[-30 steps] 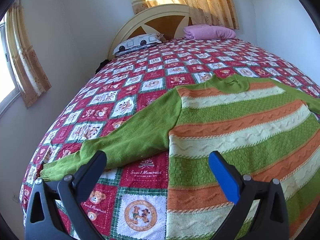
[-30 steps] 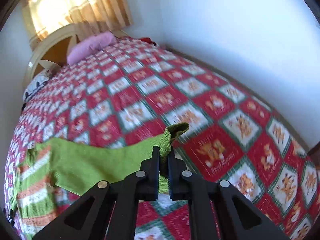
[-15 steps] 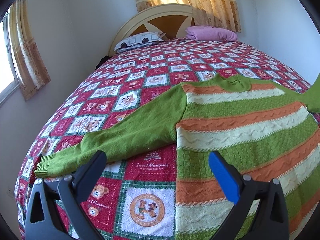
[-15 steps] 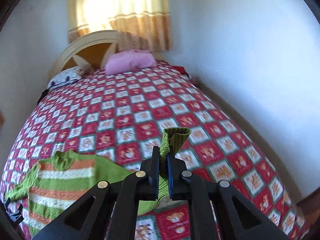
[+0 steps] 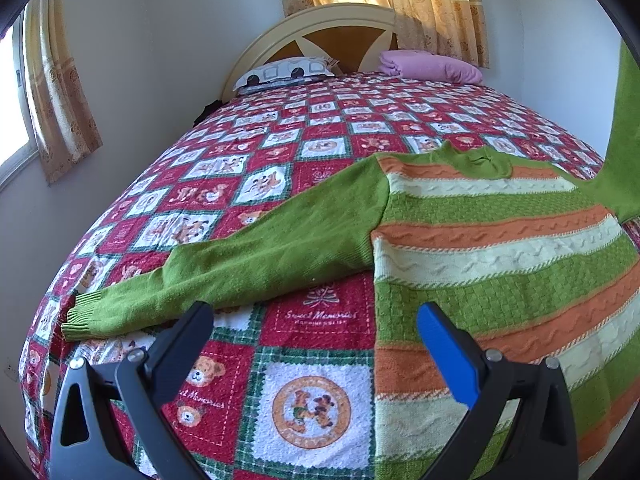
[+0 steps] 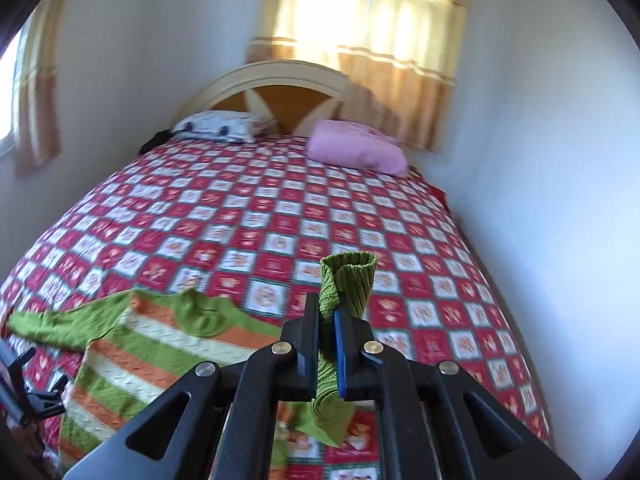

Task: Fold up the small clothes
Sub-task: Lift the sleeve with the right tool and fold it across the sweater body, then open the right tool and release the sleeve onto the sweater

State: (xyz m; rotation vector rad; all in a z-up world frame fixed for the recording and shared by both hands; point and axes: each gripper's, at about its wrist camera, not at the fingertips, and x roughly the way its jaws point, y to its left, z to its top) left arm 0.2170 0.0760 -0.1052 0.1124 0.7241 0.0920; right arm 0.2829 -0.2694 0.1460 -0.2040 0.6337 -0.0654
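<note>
A small green sweater point(image 5: 496, 248) with orange and cream stripes lies flat on the bed, neck toward the headboard. Its left sleeve point(image 5: 240, 272) stretches out flat to the left. My left gripper point(image 5: 312, 328) is open and empty, low over the quilt between that sleeve and the sweater's body. My right gripper point(image 6: 328, 320) is shut on the cuff of the right sleeve point(image 6: 348, 280) and holds it high above the bed. The lifted sleeve hangs at the right edge of the left wrist view point(image 5: 624, 136). The sweater's body also shows in the right wrist view point(image 6: 160, 344).
The bed carries a red, white and green patchwork quilt point(image 5: 312, 148). A patterned pillow point(image 5: 284, 72) and a pink pillow point(image 5: 432, 66) lie by the headboard point(image 5: 320, 28). Walls close in on both sides; the right wall point(image 6: 560, 160) runs along the bed.
My right gripper has risen and swung toward the bed's middle with the sleeve cuff, pulling the right sleeve up. My left gripper has stayed open and moved slightly closer to the quilt.
</note>
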